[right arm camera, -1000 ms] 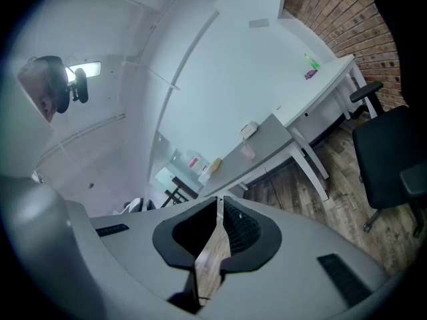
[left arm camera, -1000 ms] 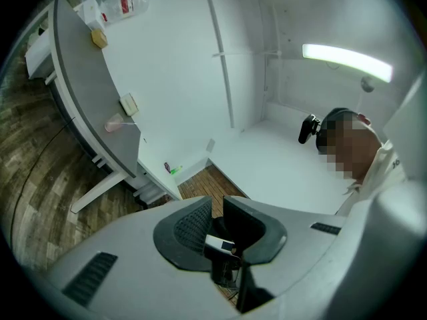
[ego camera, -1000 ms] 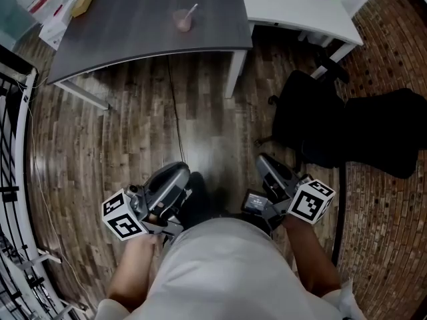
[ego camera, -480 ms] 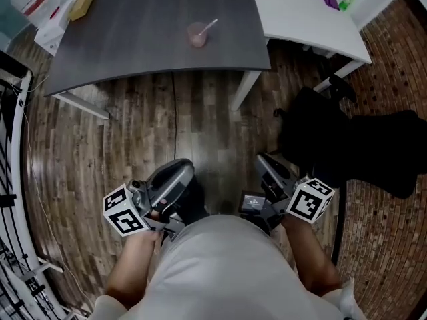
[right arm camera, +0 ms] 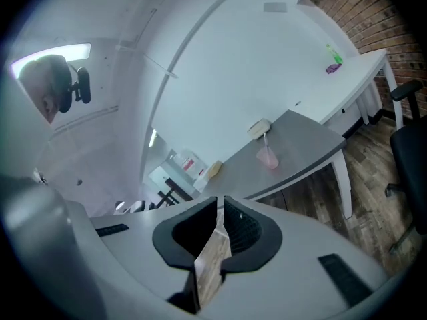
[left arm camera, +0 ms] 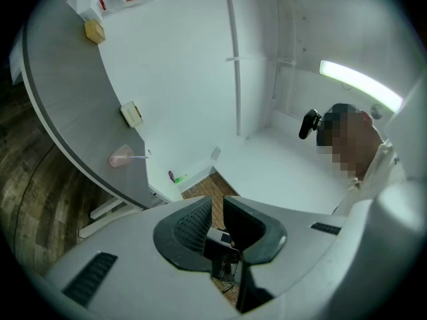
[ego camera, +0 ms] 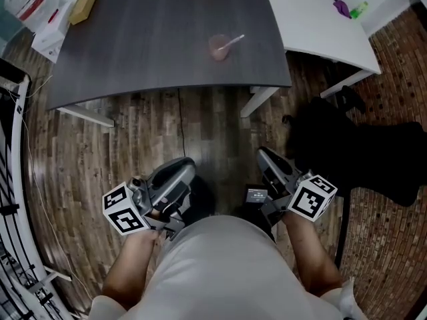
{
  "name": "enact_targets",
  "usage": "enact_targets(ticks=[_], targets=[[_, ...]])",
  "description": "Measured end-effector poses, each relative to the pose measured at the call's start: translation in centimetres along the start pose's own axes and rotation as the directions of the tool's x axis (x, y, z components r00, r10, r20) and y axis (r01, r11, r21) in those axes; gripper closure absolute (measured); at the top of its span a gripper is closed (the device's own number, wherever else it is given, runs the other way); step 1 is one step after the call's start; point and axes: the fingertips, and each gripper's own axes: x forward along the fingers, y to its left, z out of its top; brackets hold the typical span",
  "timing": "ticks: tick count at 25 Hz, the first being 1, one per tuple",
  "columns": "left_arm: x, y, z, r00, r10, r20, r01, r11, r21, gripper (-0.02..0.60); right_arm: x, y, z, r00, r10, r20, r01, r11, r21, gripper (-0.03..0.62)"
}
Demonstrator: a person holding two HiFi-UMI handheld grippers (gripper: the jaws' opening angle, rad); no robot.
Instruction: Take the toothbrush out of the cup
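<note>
A translucent pink cup (ego camera: 218, 48) stands on the dark grey table (ego camera: 147, 39), with a toothbrush (ego camera: 235, 41) leaning out to its right. The cup (left arm camera: 121, 157) and toothbrush (left arm camera: 137, 157) look small and far off in the left gripper view. The right gripper view also has the cup (right arm camera: 268, 157) and toothbrush (right arm camera: 265, 141) far away. My left gripper (ego camera: 181, 167) and right gripper (ego camera: 265, 157) are held low by the person's body, over the wooden floor, well short of the table. Both are shut, with nothing between the jaws.
A white desk (ego camera: 320, 19) adjoins the table's right side and carries small purple and green items (ego camera: 347, 7). A black office chair (ego camera: 360, 145) stands at the right. A yellow block (ego camera: 83, 4) lies on the table's far left. A cable (ego camera: 181, 125) runs across the floor.
The table and cup have slid down and to the right in the head view, so they look closer. Both grippers stay by the body, shut as before.
</note>
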Motion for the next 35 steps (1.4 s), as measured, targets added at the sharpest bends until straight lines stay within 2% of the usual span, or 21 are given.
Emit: enact_targets(ticks=[11,17,24,35], targets=[[-0.8,3.2,2.2,1.000,0.016,-0.008,-0.016,0.999,-0.031,0.531,3.6,-0.1,1.5,0.999,-0.023,0.026,0.024,1.000,-0.019,0.577],[1.1,4.8,3.5,0.999,0.037,-0.002,-0.037,0.999,-0.012,0.531,5.3,-2.2,3.6,0.999,-0.025,0.022,0.026,0.999,-0.042,0.577],[3.4,8.3,5.9,0.995,0.096,0.037,-0.097,0.995,0.011,0.531,8.8,-4.6,6.6,1.000,0.003,-0.020,-0.005,0.995,-0.100,0.577],[8.6,10.7,8.6,0.992,0.110,0.063,-0.112,0.993,0.030,0.531,12.5,-8.2,11.3,0.997,-0.002,-0.074,-0.011,0.983,-0.182,0.577]])
